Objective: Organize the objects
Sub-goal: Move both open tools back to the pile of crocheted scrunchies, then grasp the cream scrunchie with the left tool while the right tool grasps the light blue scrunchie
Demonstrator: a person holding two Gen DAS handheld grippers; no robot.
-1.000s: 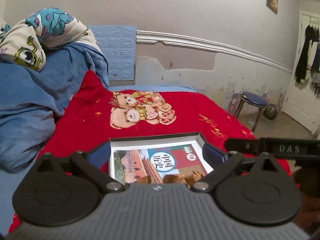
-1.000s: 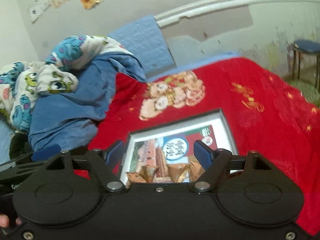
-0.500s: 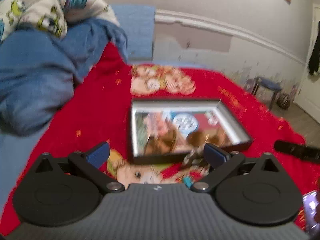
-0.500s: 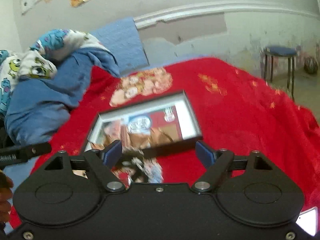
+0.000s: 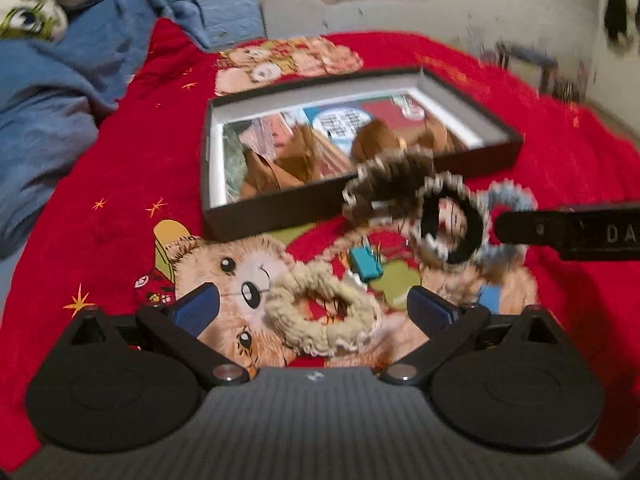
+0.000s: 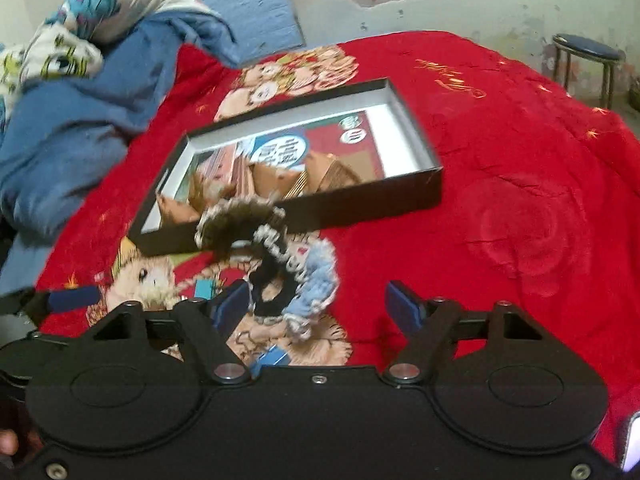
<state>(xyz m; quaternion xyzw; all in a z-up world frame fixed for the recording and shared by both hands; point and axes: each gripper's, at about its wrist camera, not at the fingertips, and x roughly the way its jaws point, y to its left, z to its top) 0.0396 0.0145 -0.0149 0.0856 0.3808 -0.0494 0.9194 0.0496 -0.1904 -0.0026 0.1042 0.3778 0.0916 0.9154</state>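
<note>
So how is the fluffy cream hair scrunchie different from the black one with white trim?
The cream knitted scrunchie is one plain pale colour; the black scrunchie with white trim is two-toned. The cream one lies alone; the black one overlaps other scrunchies. Both are ring-shaped and lie on the red blanket.

The room is lit dimly and evenly, with only soft shadows cast. Straight lines are bent toward the edges by fisheye distortion. The scrunchies (image 5: 416,208) and the far wall (image 5: 520,12) are smeared by motion blur.
</note>
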